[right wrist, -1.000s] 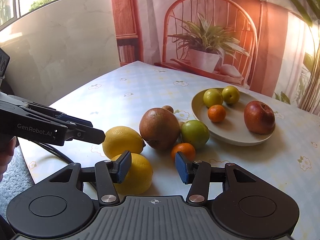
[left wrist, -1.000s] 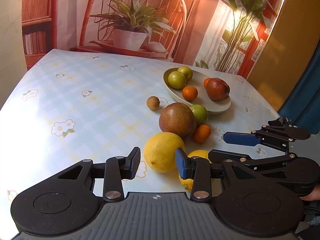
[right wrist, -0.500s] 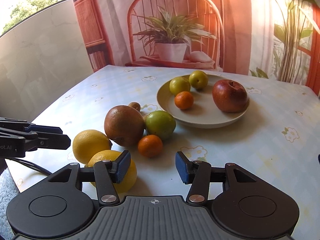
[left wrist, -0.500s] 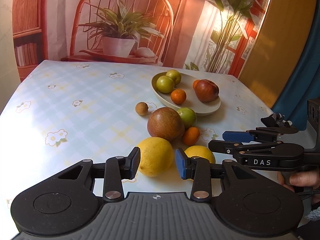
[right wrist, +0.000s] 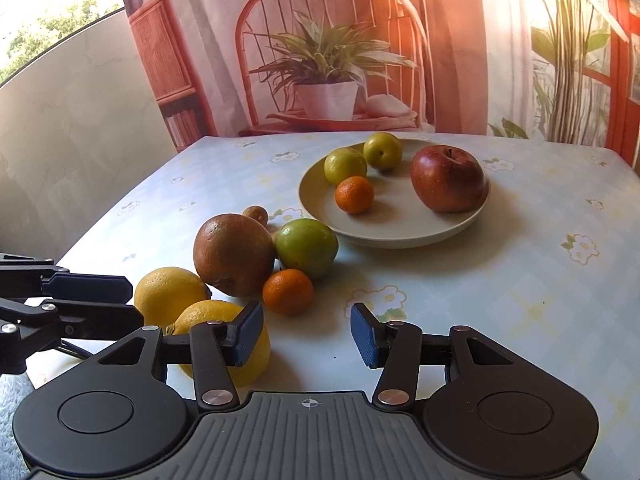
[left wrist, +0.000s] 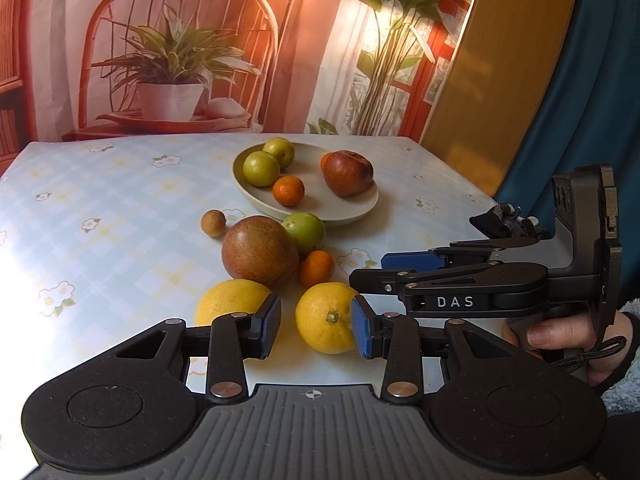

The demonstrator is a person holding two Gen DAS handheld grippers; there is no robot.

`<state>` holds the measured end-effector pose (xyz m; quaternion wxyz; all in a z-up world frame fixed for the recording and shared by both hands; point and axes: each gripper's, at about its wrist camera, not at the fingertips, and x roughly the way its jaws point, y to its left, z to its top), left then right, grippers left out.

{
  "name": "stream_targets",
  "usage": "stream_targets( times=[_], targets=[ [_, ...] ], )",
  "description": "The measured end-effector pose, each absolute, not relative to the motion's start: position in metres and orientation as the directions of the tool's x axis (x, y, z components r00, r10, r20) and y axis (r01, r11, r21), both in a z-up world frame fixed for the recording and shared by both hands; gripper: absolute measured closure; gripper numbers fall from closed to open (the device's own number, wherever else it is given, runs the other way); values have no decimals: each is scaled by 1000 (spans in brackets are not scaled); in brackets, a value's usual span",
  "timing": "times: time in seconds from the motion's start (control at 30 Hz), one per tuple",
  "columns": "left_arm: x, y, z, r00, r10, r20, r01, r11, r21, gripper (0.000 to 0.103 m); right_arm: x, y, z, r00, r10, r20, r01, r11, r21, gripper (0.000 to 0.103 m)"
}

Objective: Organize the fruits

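Here I am holding both pairs of jaws apart over the near edge of the desk [right wrist: 520,280], clamped on nothing. My left jaws [left wrist: 316,324] are framing the nearer lemon [left wrist: 326,318]; its stem end is facing me, and whether the right-hand pad is touching its skin I cannot tell, while the other pad is standing clear of it. My right jaws [right wrist: 306,332] are hanging over bare cloth, with that same lemon sitting behind their left finger. In the left wrist view my right hand [left wrist: 560,340] is gripping its handle at the right side.

Just beside the nearer lemon the second lemon [left wrist: 232,306] is lying, toward the left edge. Behind the two, the big brown fruit [right wrist: 234,254] is sitting, touching a green fruit [right wrist: 306,246] on its right, with a small mandarin [right wrist: 288,291] just in front of them. A small brown fruit [left wrist: 213,223] is sitting behind, a little toward the left edge.

Farther toward the far edge the plate [right wrist: 384,232] is carrying two green fruits [right wrist: 345,166], a mandarin [right wrist: 354,194] and a red apple [right wrist: 447,178], the apple on its right side.
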<state>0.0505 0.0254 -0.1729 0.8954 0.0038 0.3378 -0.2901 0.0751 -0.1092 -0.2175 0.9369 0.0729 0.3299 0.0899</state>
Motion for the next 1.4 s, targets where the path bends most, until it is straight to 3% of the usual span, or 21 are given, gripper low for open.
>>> stream_targets(
  times=[0.7, 1.4],
  targets=[
    [88, -6, -183, 562, -500, -659, 512, 836, -198, 67, 69, -130, -220, 775, 196, -601, -77, 973, 218, 57],
    [112, -13, -188, 534, -485, -692, 484, 847, -220, 67, 69, -79, -223, 661, 372, -651, -380, 915, 136, 54]
  ],
)
